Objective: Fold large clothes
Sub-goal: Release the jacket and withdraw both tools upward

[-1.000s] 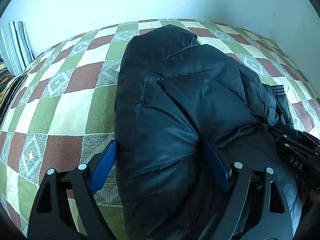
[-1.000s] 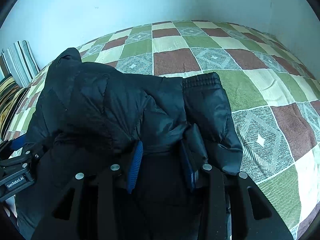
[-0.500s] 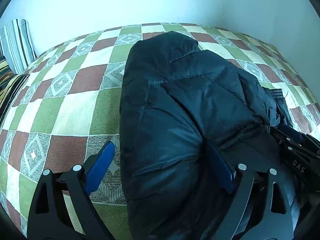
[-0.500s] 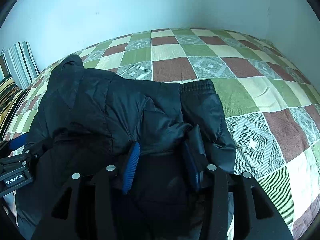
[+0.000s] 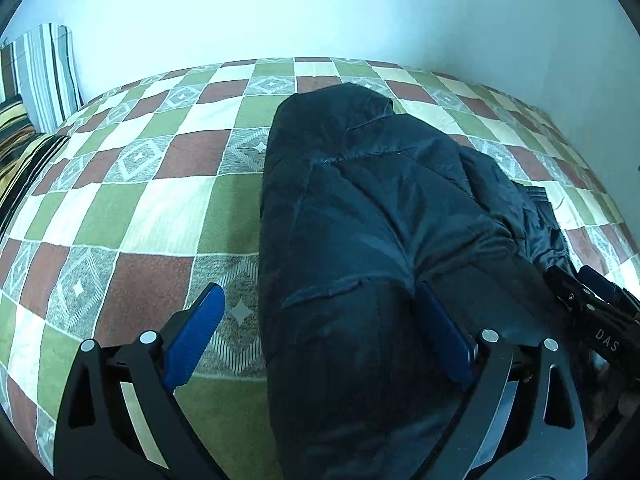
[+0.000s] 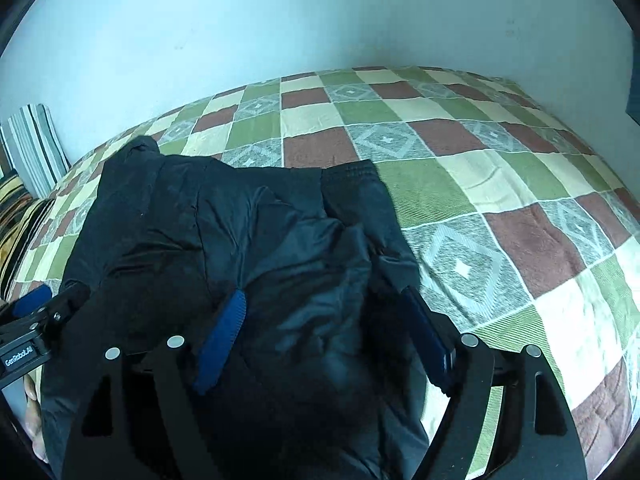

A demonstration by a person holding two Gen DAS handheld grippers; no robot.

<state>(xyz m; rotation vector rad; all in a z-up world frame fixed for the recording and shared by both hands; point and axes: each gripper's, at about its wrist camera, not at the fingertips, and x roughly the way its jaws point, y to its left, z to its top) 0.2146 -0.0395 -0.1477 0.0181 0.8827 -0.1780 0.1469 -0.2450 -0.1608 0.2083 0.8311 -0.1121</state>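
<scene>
- A black padded jacket (image 5: 360, 216) lies folded into a long bundle on a bed (image 5: 132, 208), which is covered by a checked spread of green, cream, brown and grey diamond squares.
- In the left wrist view the bundle runs from the near edge of the frame away toward the pale wall (image 5: 320, 8), its rounded far end resting on the spread.
- The left gripper (image 5: 320, 328) has its fingers spread wide — the left blue finger (image 5: 196, 332) hangs over bare bedspread just beside the jacket's edge, apart from the cloth, and the right blue finger (image 5: 444, 336) rests against the jacket's top. Nothing is pinched between them.
- In the right wrist view the jacket (image 6: 248, 240) fills the lower left, and a ribbed cuff (image 6: 348, 172) at the end of a sleeve lies flat on the spread at the bundle's far edge.
- The right gripper (image 6: 324, 332) also stands open: one blue finger (image 6: 224, 332) lies on the dark fabric and the other (image 6: 428, 340) sits at the jacket's right edge, next to the spread. Cloth lies between them, but the fingers are far apart and do not clamp it.
- Each gripper shows at the edge of the other's view — the right one (image 5: 592, 308) low on the right side, the left one (image 6: 36, 320) low on the left.
- A striped pillow (image 5: 44, 76) leans against the wall at the bed's far left corner, well apart from the jacket.
</scene>
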